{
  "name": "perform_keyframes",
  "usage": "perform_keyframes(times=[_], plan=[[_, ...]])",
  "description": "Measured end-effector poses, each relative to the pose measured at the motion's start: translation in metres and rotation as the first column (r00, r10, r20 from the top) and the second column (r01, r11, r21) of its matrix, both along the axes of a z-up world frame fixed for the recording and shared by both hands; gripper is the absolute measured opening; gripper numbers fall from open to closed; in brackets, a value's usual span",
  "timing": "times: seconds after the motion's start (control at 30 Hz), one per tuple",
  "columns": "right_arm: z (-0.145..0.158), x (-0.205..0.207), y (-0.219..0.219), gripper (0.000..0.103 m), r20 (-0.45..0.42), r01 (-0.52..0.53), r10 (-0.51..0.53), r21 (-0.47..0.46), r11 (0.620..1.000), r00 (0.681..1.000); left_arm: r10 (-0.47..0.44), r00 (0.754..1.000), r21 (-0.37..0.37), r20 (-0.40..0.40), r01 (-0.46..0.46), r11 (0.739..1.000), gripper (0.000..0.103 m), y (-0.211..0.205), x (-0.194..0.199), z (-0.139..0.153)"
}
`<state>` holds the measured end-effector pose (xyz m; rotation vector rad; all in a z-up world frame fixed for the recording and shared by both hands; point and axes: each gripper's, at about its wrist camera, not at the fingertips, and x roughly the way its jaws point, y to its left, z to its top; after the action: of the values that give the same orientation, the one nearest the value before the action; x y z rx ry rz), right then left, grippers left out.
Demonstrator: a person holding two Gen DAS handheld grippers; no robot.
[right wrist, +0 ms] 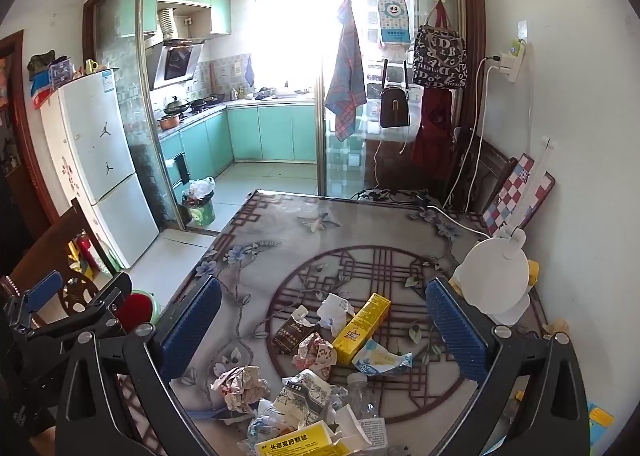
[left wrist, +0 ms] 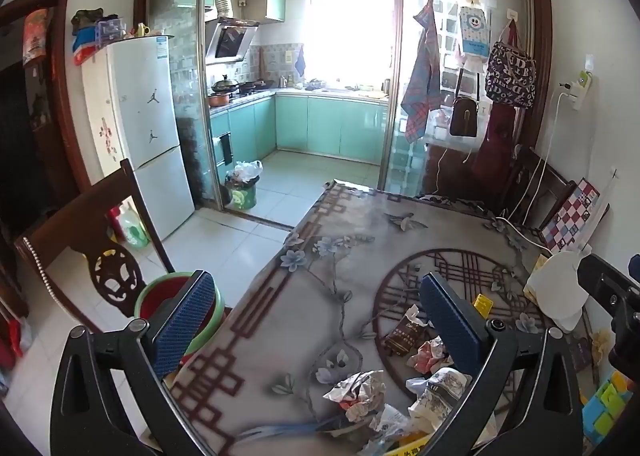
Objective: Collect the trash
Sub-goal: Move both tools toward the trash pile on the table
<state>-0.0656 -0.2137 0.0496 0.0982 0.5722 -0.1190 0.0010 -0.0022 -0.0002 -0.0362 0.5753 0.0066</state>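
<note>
My right gripper [right wrist: 322, 332] hangs wide open over the trash and holds nothing; my left gripper [left wrist: 316, 316] is spread just as wide and also empty, with its left finger out past the table edge over the red bin [left wrist: 160, 296]. The trash lies below and ahead of both tools, heaped on the near part of the table [right wrist: 280, 252]; from the right wrist it sits squarely between the fingers, from the left wrist it sits toward the right finger, so I judge the right hand the nearer and better lined up.

Nearest in the right view lie a yellow-labelled packet [right wrist: 294, 446] at the bottom edge and a clear bottle [right wrist: 360, 396] just beyond; then a crumpled wad [right wrist: 240, 382] to the left and a printed wrapper [right wrist: 306, 396] beside it; farther on, a pink wad [right wrist: 316, 352], a brown pack [right wrist: 290, 334] and a yellow box [right wrist: 362, 324], whose long axis runs from near-left to far-right, slantwise to my fingers; I would have to turn the wrist to take it across its narrow side.

The bin stands on a chair [left wrist: 100, 256] just off the table's left edge, so it is the left hand's side for dropping. The table carries a floral cover; a white lamp [right wrist: 496, 276] stands at its right by the wall. Beyond are a fridge [right wrist: 104, 159] and a teal kitchen behind glass doors, with a full waste bin [right wrist: 200, 203] on its floor.
</note>
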Motion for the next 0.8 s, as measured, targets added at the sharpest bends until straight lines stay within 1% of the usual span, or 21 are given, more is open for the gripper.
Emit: perform_keyframes(times=[0.27, 0.3, 0.57, 0.73, 0.8], plan=[[0.0000, -0.0012, 0.0028, 0.103, -0.005, 0.006, -0.006, -0.008, 1.000, 1.000, -0.012, 1.000, 0.008, 0.004, 0.012, 1.000, 0.103, -0.0066, 0.0019, 0.0033], [-0.0003, -0.0010, 0.0032, 0.103, -0.005, 0.007, -0.007, -0.009, 1.000, 1.000, -0.014, 1.000, 0.006, 0.008, 0.014, 1.000, 0.103, -0.0026, -0.0039, 0.0014], [0.0009, -0.0031, 0.0042, 0.103, -0.006, 0.011, -0.011, -0.018, 1.000, 1.000, -0.003, 1.000, 0.017, 0.017, 0.003, 1.000, 0.103, -0.0030, -0.0043, 0.0057], [0.0008, -0.0030, 0.0049, 0.103, -0.006, 0.011, -0.011, -0.019, 1.000, 1.000, 0.000, 0.999, 0.011, 0.037, -0.001, 1.000, 0.103, -0.0034, -0.0057, 0.0055], [0.0009, -0.0033, 0.0046, 0.103, -0.005, 0.013, -0.013, -0.020, 1.000, 1.000, -0.002, 0.999, 0.020, 0.047, 0.001, 1.000, 0.103, -0.0046, -0.0057, 0.0056]])
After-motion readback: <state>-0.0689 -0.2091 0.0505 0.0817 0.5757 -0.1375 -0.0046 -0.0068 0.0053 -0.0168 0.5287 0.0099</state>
